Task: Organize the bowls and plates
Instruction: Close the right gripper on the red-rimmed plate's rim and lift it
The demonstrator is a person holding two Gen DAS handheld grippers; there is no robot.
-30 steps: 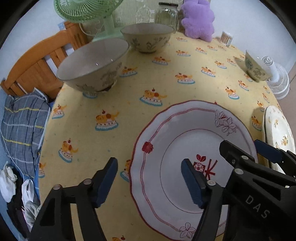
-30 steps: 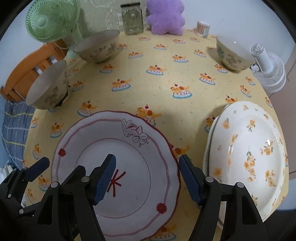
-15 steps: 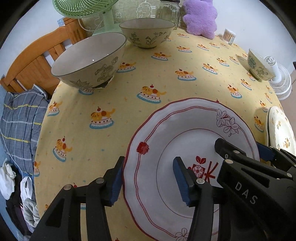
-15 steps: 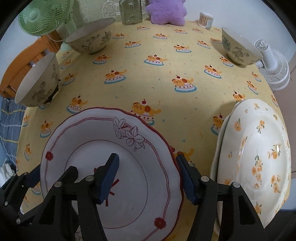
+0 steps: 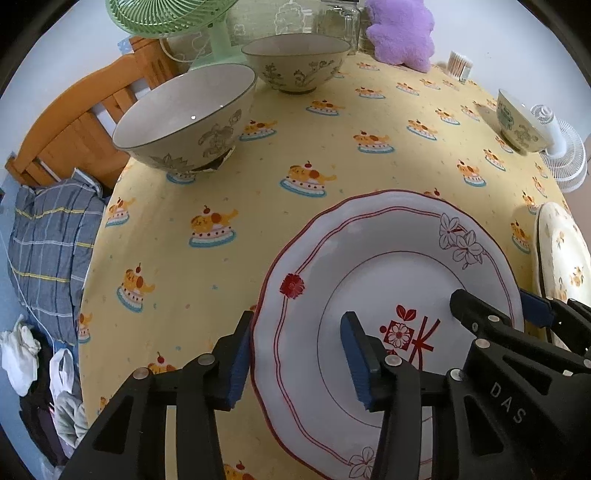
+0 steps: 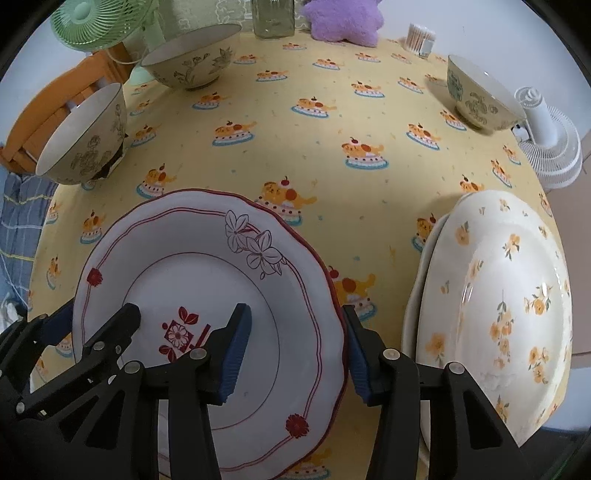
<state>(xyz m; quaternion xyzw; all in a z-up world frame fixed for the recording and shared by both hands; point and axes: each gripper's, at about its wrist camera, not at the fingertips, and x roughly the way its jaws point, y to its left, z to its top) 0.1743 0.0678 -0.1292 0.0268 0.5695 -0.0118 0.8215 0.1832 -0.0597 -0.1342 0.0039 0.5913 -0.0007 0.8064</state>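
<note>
A white plate with a red scalloped rim (image 5: 388, 266) (image 6: 207, 266) lies on the yellow tablecloth. My left gripper (image 5: 295, 317) straddles its left rim, one pad just outside the edge and the other over the plate's well. Its jaws are closing, with a gap left. My right gripper (image 6: 294, 310) straddles the right rim the same way, also closing. Stacked cream plates with orange flowers (image 6: 498, 295) sit at the right. One bowl (image 5: 184, 122) stands far left, another bowl (image 5: 295, 62) behind it, and a smaller bowl (image 5: 517, 122) at the far right.
At the table's back stand a green fan (image 5: 166, 14), a glass jar (image 6: 273, 18), a purple plush (image 5: 399, 29) and a cotton swab box (image 6: 421, 37). A white fan (image 5: 565, 155) stands off the right edge. A wooden chair (image 5: 74, 122) with checked cloth (image 5: 48, 251) is at the left.
Both grippers' jaws have narrowed around the red-rimmed plate's opposite edges. The plate, bowls and flowered plates have not moved.
</note>
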